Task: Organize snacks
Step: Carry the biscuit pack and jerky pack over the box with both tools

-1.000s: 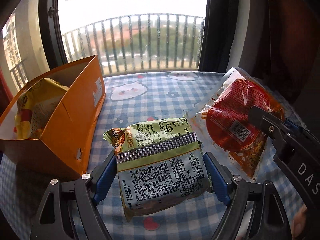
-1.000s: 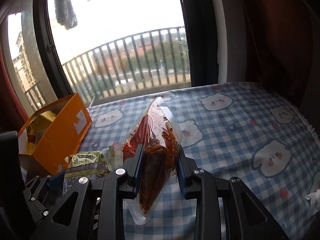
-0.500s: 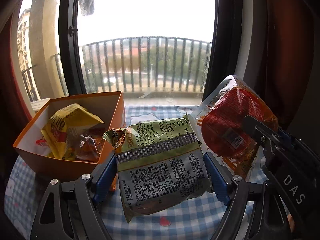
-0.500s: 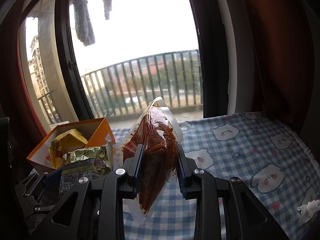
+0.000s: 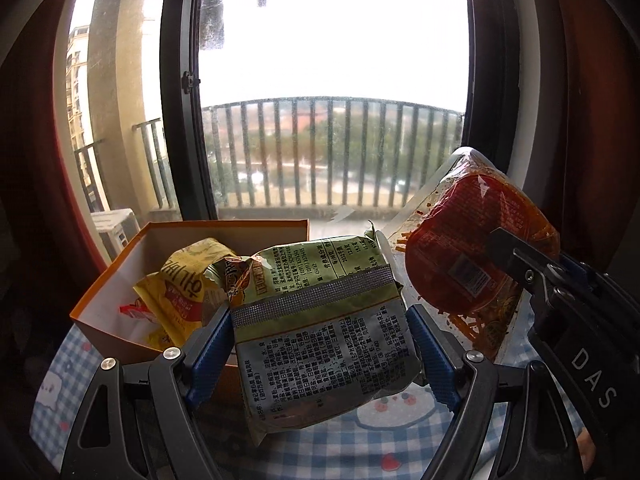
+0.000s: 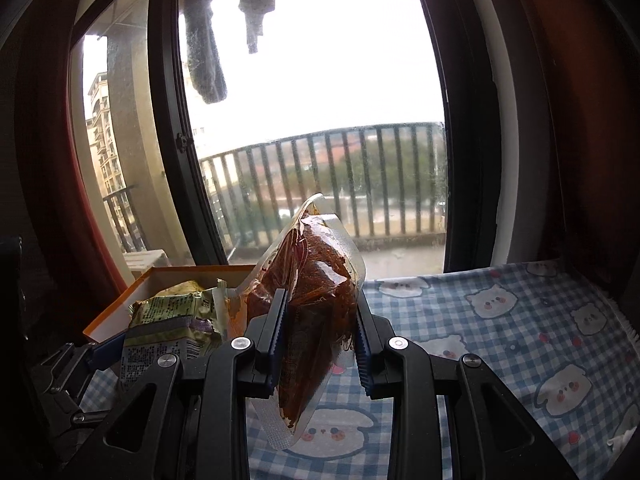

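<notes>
My left gripper (image 5: 320, 344) is shut on a green snack packet (image 5: 320, 332) and holds it above the table, near the right side of the orange box (image 5: 120, 280). A yellow snack bag (image 5: 180, 296) lies inside the box. My right gripper (image 6: 320, 340) is shut on a clear pouch of red snack (image 6: 316, 300) and holds it upright above the table, to the right of the green packet (image 6: 168, 328). The pouch also shows in the left wrist view (image 5: 472, 256), and the box in the right wrist view (image 6: 116, 316).
The table carries a blue checked cloth with bear prints (image 6: 520, 328). A large window (image 5: 328, 100) with a balcony railing stands behind the table. Dark red curtains (image 6: 580, 120) hang at the right. A white crumpled scrap (image 6: 622, 438) lies at the cloth's right edge.
Both grippers have risen from the table with their packets. The left gripper has moved toward the orange box, whose inside now shows from above.
</notes>
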Demonstrator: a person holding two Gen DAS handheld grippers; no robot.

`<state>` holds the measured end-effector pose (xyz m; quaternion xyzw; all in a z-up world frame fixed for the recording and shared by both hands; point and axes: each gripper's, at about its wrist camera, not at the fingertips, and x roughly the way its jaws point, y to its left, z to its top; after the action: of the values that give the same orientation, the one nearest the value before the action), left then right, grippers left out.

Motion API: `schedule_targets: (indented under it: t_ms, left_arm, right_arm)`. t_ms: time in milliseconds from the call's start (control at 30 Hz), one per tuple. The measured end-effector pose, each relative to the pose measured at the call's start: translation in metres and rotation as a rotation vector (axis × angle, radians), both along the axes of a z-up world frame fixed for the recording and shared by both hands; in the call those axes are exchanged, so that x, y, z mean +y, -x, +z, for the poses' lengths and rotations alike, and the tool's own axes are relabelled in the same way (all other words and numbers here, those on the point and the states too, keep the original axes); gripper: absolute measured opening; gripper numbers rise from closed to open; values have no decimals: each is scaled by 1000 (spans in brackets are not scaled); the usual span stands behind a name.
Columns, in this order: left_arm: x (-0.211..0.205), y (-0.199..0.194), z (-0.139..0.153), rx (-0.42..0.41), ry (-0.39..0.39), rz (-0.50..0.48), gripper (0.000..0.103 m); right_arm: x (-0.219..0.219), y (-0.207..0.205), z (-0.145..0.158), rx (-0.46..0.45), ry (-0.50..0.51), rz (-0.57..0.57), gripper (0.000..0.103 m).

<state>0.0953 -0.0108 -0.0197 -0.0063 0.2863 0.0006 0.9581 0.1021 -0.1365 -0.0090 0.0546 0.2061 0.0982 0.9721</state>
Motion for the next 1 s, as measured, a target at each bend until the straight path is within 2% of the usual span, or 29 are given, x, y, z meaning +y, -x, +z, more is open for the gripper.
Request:
schedule_targets:
  t_ms: [500, 1000]
  left_arm:
    - [70, -31, 7, -14, 4, 92, 85]
    - [119, -66, -10, 16, -13, 208, 85]
  right_arm:
    - [66, -41, 4, -13, 5, 73, 33]
    - [138, -84, -17, 53, 37, 181, 33]
